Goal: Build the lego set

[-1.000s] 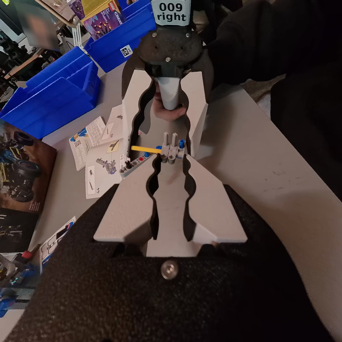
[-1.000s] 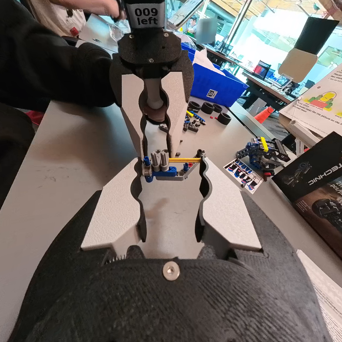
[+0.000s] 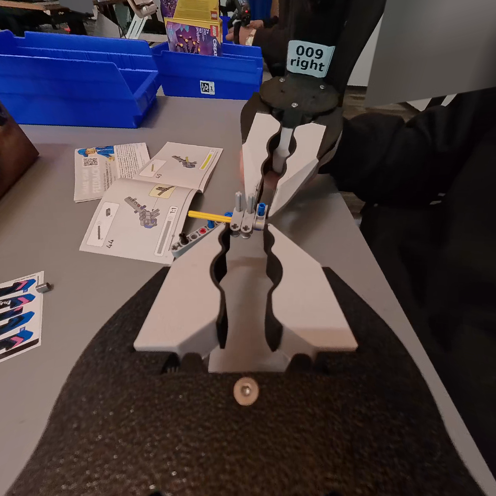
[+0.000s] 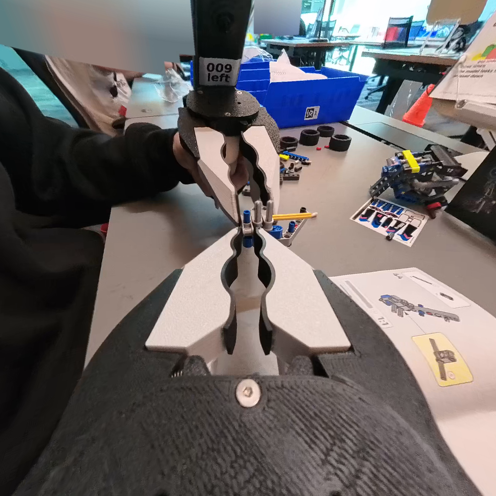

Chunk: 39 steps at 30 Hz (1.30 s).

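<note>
Right wrist view: right gripper [image 4: 247, 233] pinches the lego assembly [image 4: 268, 228]; left gripper [image 3: 246, 231], at twelve o'clock, seemingly grips it too.

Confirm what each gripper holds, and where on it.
Both hold one small grey, blue and yellow lego sub-assembly. The right gripper is shut on its grey connector end with the blue pin. The left gripper clamps the twin grey connectors beside that.

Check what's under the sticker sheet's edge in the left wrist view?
Nothing shows tucked under the sticker sheet; it lies flat on the grey table. A small grey cylindrical piece rests at its top right corner. The sheet's left part runs out of frame.
</note>
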Each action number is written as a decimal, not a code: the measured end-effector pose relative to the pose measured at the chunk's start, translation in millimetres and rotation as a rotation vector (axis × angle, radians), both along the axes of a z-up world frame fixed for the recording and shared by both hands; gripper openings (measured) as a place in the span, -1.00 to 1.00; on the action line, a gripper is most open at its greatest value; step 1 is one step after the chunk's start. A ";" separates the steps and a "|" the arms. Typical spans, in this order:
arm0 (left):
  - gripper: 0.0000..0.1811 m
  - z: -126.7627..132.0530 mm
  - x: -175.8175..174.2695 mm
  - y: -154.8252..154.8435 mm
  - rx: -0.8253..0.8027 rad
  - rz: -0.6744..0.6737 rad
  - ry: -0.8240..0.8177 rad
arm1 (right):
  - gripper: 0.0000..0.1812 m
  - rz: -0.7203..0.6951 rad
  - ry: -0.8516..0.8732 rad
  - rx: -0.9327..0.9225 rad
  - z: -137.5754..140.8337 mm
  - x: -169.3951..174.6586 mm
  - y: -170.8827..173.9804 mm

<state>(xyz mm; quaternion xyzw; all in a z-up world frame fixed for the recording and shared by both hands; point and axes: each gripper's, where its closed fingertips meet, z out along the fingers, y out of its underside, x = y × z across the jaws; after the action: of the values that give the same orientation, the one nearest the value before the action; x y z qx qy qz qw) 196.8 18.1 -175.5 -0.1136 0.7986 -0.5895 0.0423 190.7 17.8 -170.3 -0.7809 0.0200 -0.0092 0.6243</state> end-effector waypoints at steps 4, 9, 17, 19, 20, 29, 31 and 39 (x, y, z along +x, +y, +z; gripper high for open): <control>-0.70 -0.4 1.5 3.1 0.003 0.001 -0.020 | -0.93 -0.023 0.055 0.028 -0.7 5.0 -1.1; -0.73 -6.5 6.1 2.8 0.077 0.035 -0.120 | -0.93 -0.093 -0.177 -0.076 -11.7 4.7 4.4; -0.75 -33.7 -16.0 1.4 0.253 -0.152 -0.288 | -0.90 -0.060 -0.243 -0.264 -35.6 -19.2 -13.6; -0.75 -40.1 -26.6 -0.7 0.263 -0.240 -0.273 | -0.91 -0.087 -0.235 -0.294 -33.4 -15.2 -34.0; -0.75 -41.6 -27.7 -2.1 0.266 -0.264 -0.283 | -0.91 -0.123 -0.236 -0.307 -32.6 -7.9 -45.9; -0.76 -57.8 -30.8 -8.9 0.341 -0.492 -0.220 | -0.77 -0.198 -0.224 -0.422 -49.7 39.7 -112.4; -0.74 -59.4 -25.9 -5.2 0.357 -0.466 -0.176 | -0.77 -0.195 -0.226 -0.449 -52.1 47.9 -121.6; -0.44 -50.4 -19.1 24.2 0.333 -0.089 0.037 | -0.78 -0.292 -0.222 -0.571 -62.5 92.3 -185.0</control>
<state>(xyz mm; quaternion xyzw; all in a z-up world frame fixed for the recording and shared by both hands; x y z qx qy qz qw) 177.8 42.3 -226.0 -0.0804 0.8901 -0.4483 0.0194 283.0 -167.2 -232.8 -0.9073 0.0599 -0.1888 0.3710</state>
